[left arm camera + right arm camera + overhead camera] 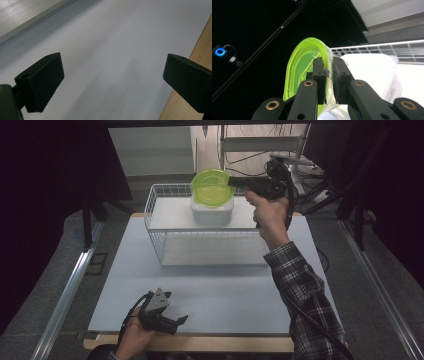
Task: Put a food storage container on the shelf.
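White table point(210, 290), right tool point(234, 181) gripping green lid point(212, 187) — no legible writing

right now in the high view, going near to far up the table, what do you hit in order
left gripper resting open in the hand at the near edge → bare white table top → wire basket → white container standing inside it → green lid clamped in the right gripper over the container
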